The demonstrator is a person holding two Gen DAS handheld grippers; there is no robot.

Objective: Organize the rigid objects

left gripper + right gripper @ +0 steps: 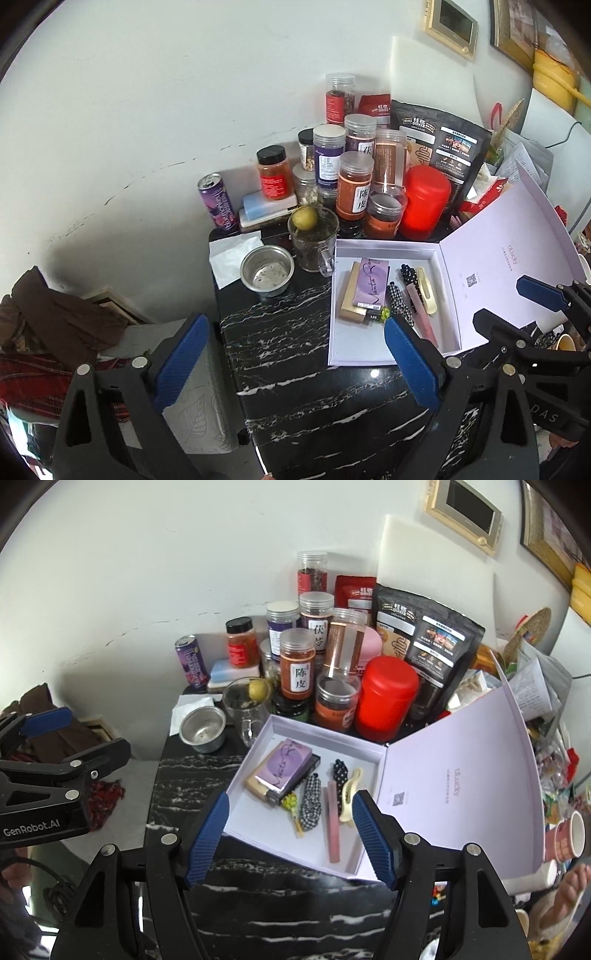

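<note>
Hovering over your open lilac box [258, 731], both grippers empty.
Left gripper [295, 363] and right gripper [290, 832] gape; bare marble tabletop [295, 332] at six o'clock.

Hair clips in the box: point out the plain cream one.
The cream claw clip lies at the row's right end, beside the pink bar clip; the other clips are black-and-white patterned.

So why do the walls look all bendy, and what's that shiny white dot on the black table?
Left wrist view: the fisheye lens curves the wall and darkens the corners; the white dot is a light's glare on the glossy black table. Right wrist view: the same bending, with the open box sharp in the middle and the edges stretched and softer.
</note>
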